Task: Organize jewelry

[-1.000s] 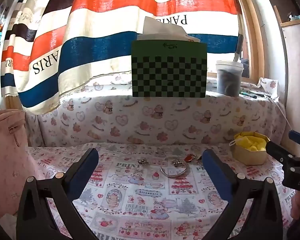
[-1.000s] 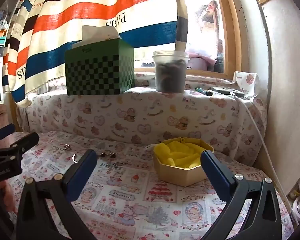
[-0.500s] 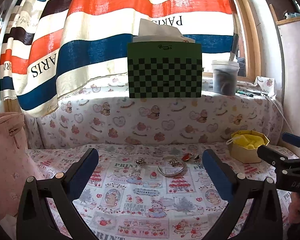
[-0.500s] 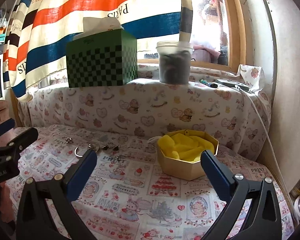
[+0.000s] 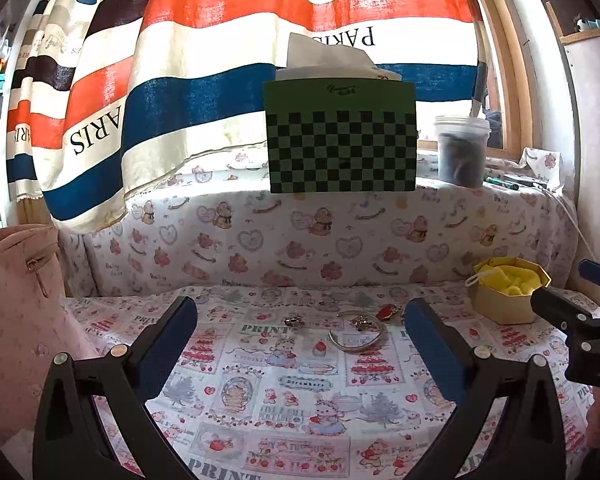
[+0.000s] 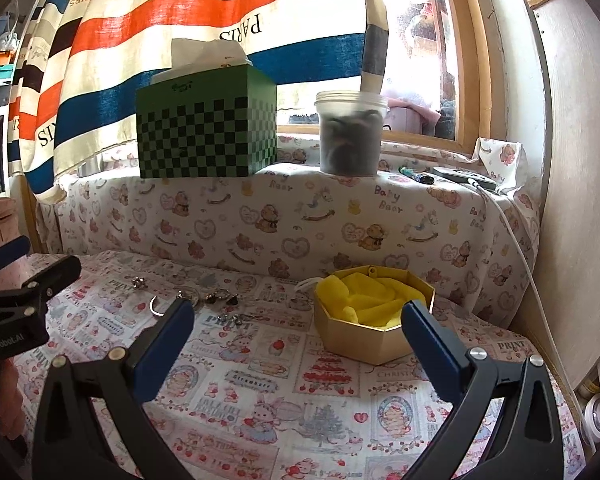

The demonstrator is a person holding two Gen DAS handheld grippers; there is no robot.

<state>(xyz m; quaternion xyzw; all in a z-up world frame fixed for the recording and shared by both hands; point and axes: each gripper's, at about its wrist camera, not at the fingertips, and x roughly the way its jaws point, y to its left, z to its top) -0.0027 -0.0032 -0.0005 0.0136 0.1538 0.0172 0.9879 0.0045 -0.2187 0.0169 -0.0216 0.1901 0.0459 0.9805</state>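
Several small pieces of jewelry are lying loose on the printed cloth (image 5: pixel 300 384), near the back: a silver bangle (image 5: pixel 355 336), a little metal charm (image 5: pixel 293 321), a red piece (image 5: pixel 385 312) and a tangle of small bits just beside the bangle. I am holding the left gripper (image 5: pixel 300 344) wide apart with nothing in it, hovering short of them; the right gripper (image 6: pixel 298 336) is likewise spread and empty, facing the gold box (image 6: pixel 374 320) with its yellow lining, which sits well apart from the pieces. I am judging the bangle as light, stiff and slippery, so I am planning to pinch across its thin band at one side rather than span the ring. The small bits look fiddly and likely to skate on the cloth; I am expecting to press down and close slowly on them.
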